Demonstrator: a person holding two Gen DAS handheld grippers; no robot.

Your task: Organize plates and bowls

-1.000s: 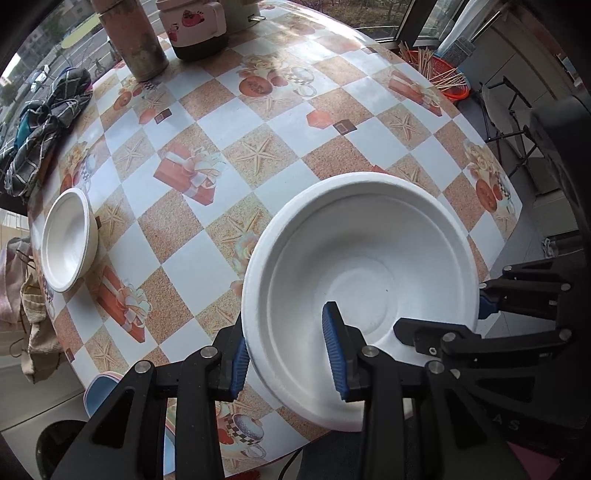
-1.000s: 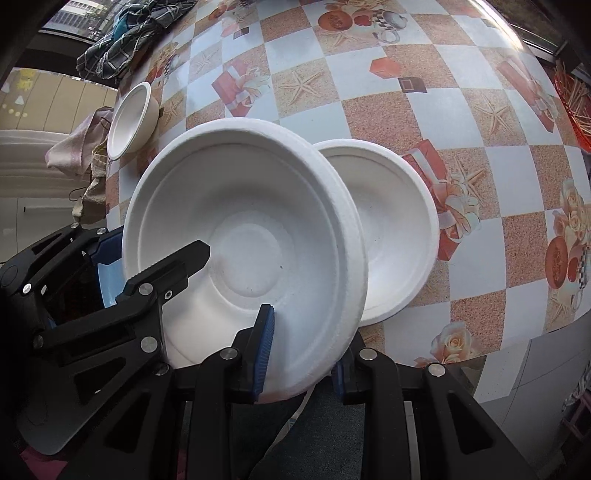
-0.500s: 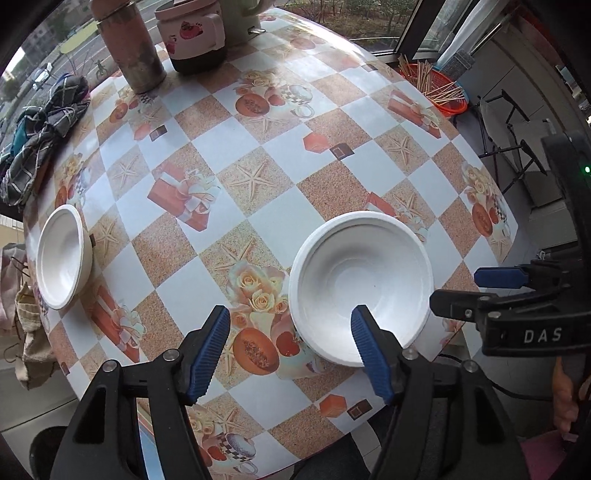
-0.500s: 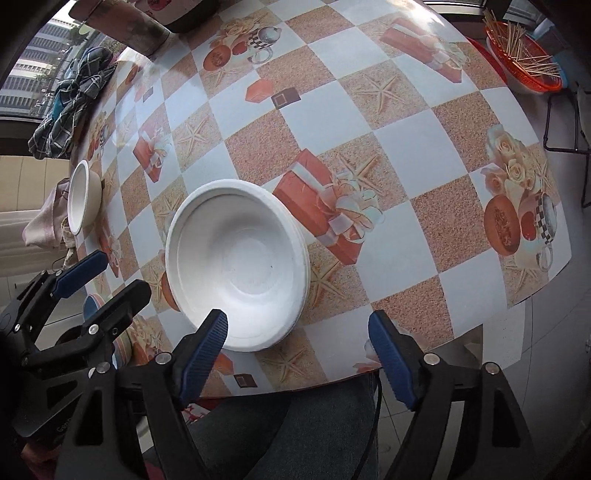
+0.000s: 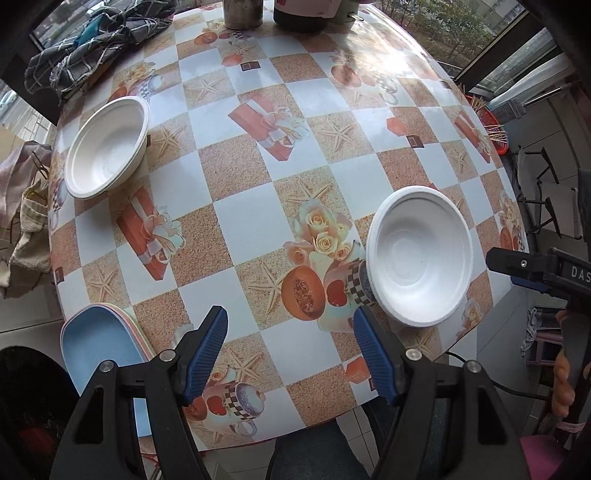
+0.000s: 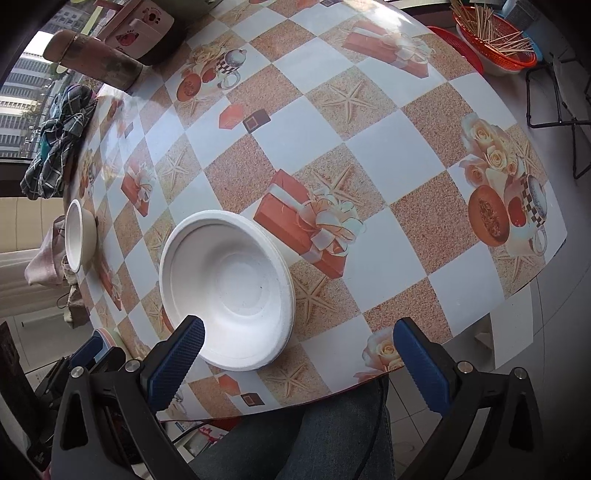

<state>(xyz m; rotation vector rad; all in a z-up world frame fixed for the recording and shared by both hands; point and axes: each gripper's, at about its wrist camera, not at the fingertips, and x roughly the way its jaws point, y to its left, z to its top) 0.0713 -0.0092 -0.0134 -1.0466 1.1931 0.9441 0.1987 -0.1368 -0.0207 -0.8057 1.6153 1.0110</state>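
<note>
Left wrist view. The left gripper hangs above the table near its front edge, its jaws opening with nothing between the blue pads. Two white bowls are counted. The near bowl sits upright at the right front of the table, beside the printed melon; whether it is one bowl or a nested stack cannot be told from here. The far bowl sits upright at the left edge. One stack of plates, blue on top with pink edges under it, lies at the front left corner, partly behind the gripper's arm. One checked cloth lies at the far left. Two containers stand at the far edge, cut off by the frame. Part of the right gripper shows at the right border, with a hand below it.

Right wrist view. The right gripper is released, jaws opening wide, nothing grasped. The near bowl lies just ahead of its left pad, not touched. Its rim looks doubled on the right side. The far bowl is well apart at the left edge. One red basket of sticks stands beyond the table's far right.
</note>
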